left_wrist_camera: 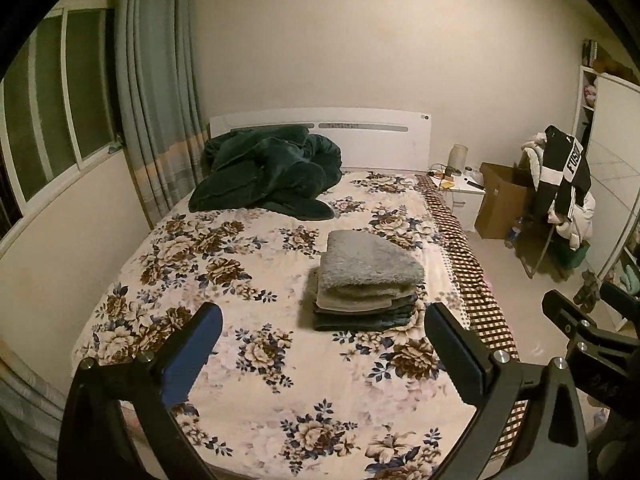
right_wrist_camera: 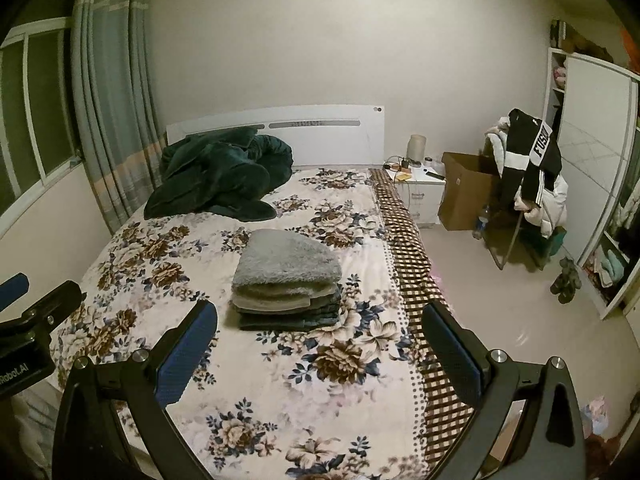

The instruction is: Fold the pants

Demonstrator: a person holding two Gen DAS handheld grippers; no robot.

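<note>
Left gripper (left_wrist_camera: pixel 322 354) fingers spread, empty, level above bed (left_wrist_camera: pixel 248 360); right gripper (right_wrist_camera: pixel 320 354) likewise; folded pants (right_wrist_camera: pixel 286 280) stacked beyond.

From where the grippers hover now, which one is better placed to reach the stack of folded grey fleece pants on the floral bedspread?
Probably the left gripper: in its view the stack of folded grey fleece pants sits nearly centred between its open fingers. For the right gripper, also open, the stack lies toward its left finger.

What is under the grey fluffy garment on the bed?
Under the grey fluffy garment lie several folded pieces, beige then darker. Only their edges show; what they are stays covered.
</note>
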